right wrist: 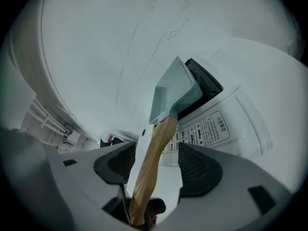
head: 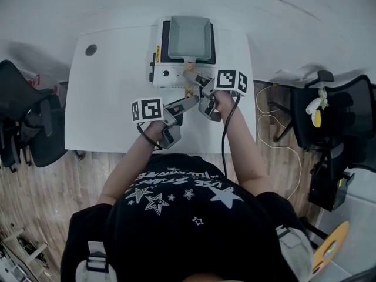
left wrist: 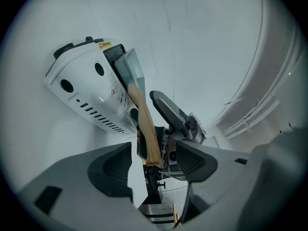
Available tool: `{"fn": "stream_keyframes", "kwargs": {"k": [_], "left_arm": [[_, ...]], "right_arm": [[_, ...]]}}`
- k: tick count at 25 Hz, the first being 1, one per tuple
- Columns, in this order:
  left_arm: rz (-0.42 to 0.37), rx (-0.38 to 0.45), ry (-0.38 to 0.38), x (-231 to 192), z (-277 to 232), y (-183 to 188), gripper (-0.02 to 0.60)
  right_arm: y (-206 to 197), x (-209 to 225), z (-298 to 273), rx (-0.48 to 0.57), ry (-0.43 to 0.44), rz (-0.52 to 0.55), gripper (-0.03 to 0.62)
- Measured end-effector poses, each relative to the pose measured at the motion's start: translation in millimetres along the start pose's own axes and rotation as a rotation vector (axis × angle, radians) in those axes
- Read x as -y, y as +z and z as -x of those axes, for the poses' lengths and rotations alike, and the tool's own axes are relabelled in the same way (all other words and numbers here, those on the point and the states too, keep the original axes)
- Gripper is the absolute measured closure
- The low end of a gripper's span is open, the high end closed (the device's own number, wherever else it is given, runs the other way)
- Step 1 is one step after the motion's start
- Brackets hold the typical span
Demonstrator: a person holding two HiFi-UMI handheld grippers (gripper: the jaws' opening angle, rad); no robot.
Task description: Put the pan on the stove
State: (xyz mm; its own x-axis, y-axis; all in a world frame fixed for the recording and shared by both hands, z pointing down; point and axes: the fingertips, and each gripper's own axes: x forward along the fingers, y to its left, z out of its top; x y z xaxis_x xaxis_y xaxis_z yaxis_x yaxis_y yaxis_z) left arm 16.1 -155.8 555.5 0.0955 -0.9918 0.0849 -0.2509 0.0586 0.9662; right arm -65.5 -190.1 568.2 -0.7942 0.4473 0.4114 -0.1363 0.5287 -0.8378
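Note:
The grey-green rectangular pan [head: 190,37] sits on the white portable stove [head: 170,74] at the far middle of the white table [head: 106,104]. Its wooden handle [head: 189,87] points back toward me. Both grippers stand at this handle. My right gripper [head: 198,82] is open, and in the right gripper view the handle [right wrist: 150,167] runs between its jaws [right wrist: 155,160] with a gap on each side, the pan [right wrist: 173,93] beyond. My left gripper [head: 187,103] is open too. The handle's end [left wrist: 148,134] lies between its pads [left wrist: 153,153] untouched, with the stove [left wrist: 91,88] behind.
A cable hole [head: 90,50] is in the table's far left corner. Black office chairs stand to the left [head: 26,122] and right [head: 335,116] of the table. White cable [head: 276,140] loops on the wooden floor at the right. The right gripper's body [left wrist: 175,117] shows in the left gripper view.

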Motion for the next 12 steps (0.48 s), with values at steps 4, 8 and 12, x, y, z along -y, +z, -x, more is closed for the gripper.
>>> {"fn": "stream_keyframes", "kwargs": {"k": [4, 8, 12], "left_arm": [[0.008, -0.060, -0.010, -2, 11, -10, 0.310], [0.008, -0.135, -0.020, -6, 29, -16, 0.310], [-0.001, -0.227, -0.056, -6, 48, -20, 0.310]], "right_arm": [[-3, 3, 7, 0.034, -0.035, 0.005, 0.342], [-8, 2, 15, 0.091, -0.054, -0.022, 0.342], [-9, -5, 23, 0.170, -0.093, -0.021, 0.342]]}}
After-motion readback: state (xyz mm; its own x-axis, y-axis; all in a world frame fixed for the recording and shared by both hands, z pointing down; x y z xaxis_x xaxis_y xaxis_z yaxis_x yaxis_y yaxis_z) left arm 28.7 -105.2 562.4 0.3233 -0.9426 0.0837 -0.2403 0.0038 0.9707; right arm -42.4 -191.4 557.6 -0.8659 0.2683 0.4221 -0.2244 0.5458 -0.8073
